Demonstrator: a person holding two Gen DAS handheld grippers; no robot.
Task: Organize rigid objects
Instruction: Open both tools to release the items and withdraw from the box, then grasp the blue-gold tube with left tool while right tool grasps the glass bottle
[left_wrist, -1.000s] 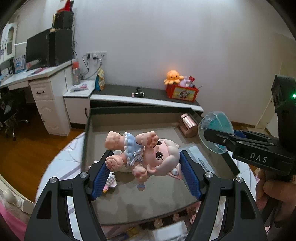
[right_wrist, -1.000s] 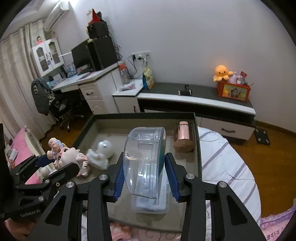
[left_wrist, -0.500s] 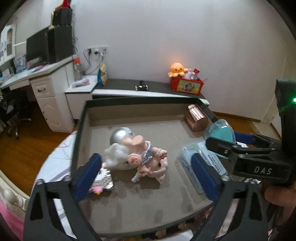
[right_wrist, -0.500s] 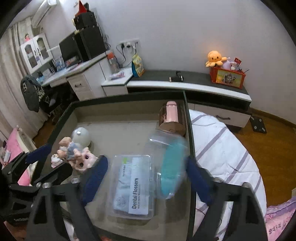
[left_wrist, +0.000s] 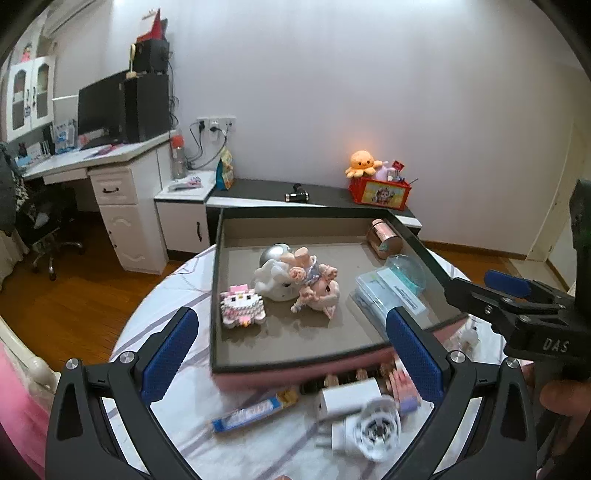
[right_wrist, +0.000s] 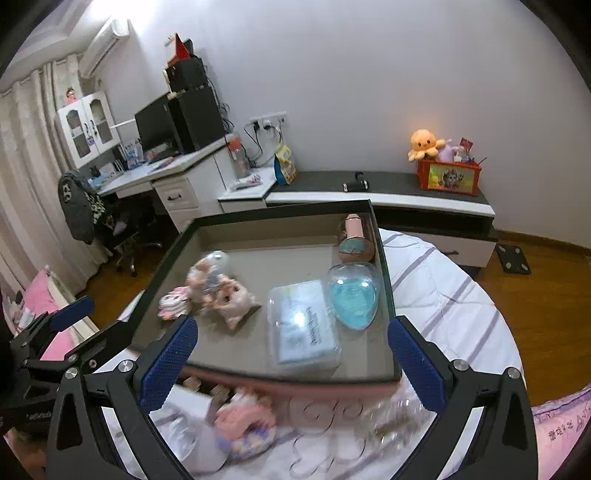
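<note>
Your left tongs (left_wrist: 291, 339) and right tongs (right_wrist: 291, 350) both stand spread wide with nothing between them, their jaws having just been opening. The pig doll (left_wrist: 314, 284) and clear blue-bottomed container (right_wrist: 352, 295) lie inside the grey tray (left_wrist: 295, 347) on the bed.

Right claw (right_wrist: 291, 363) gapes empty before the tray (right_wrist: 384, 266) holding a clear-lidded blue container (right_wrist: 352, 301).
</note>
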